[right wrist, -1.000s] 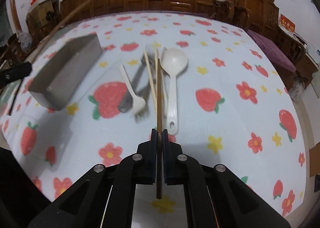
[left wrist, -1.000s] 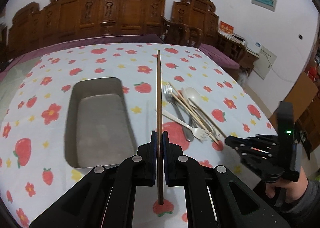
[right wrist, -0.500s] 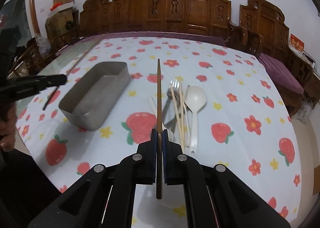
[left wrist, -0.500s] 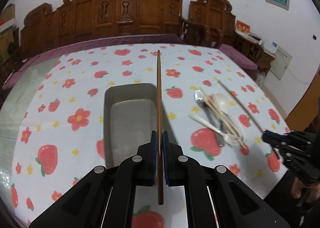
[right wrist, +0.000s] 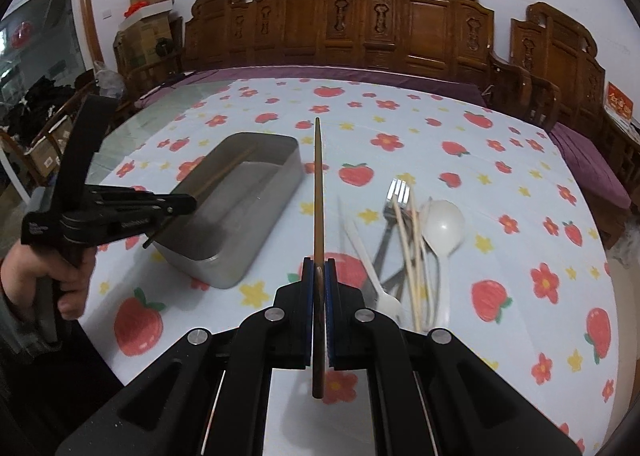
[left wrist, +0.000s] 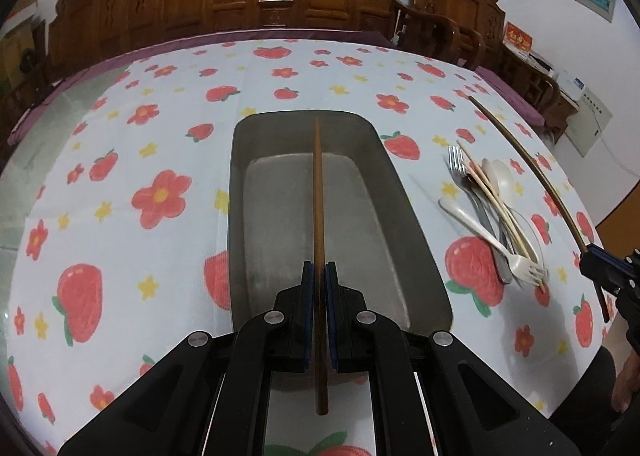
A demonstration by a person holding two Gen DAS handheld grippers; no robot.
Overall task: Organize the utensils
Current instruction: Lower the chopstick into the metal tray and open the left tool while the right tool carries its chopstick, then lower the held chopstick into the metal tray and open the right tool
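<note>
On the table, spread with a strawberry-and-flower cloth, the grey metal tray sits toward the left side, and the left gripper hangs over it, its jaws clamped on a dark brown chopstick that runs lengthwise above the tray's floor. Right of the tray lies a heap of utensils: a metal fork, a white plastic fork, pale chopsticks and a white spoon. Over the gap between tray and heap, the right gripper is clamped on a second dark chopstick, clear of the cloth.
</note>
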